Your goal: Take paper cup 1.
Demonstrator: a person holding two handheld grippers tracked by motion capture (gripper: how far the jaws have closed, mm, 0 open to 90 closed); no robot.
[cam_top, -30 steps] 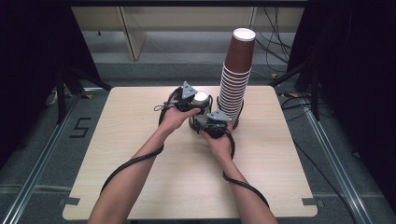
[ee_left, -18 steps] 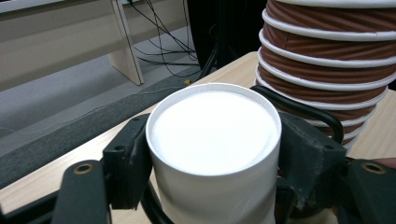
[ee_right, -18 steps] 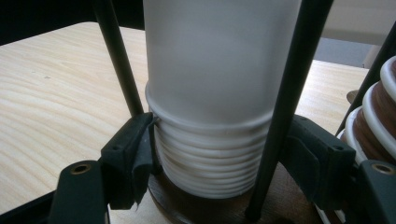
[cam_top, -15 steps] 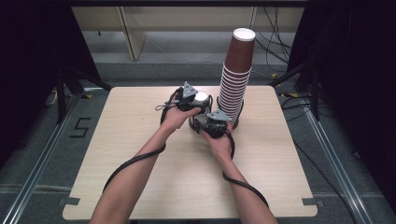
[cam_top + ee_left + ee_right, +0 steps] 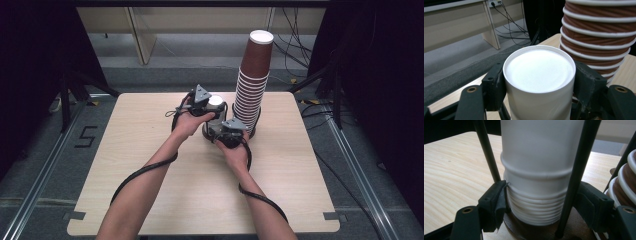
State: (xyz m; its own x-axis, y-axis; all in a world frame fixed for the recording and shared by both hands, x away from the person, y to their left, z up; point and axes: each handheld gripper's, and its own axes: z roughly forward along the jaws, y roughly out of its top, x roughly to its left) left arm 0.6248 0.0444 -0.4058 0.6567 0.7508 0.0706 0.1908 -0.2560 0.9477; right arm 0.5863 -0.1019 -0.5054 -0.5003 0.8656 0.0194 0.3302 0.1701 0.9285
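I have the left gripper [image 5: 537,100] clamped on the top white cup [image 5: 539,75] and the right gripper [image 5: 539,212] pinching the white stack [image 5: 536,207] below it (about six rims), beside the brown stack [image 5: 252,85]. The cup looks gripped but not yet pulled off.

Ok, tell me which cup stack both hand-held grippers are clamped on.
The short white cup stack, upside down just left of the tall brown stack. The left hand-held gripper grips its top cup; the right hand-held gripper grips the rims lower down.
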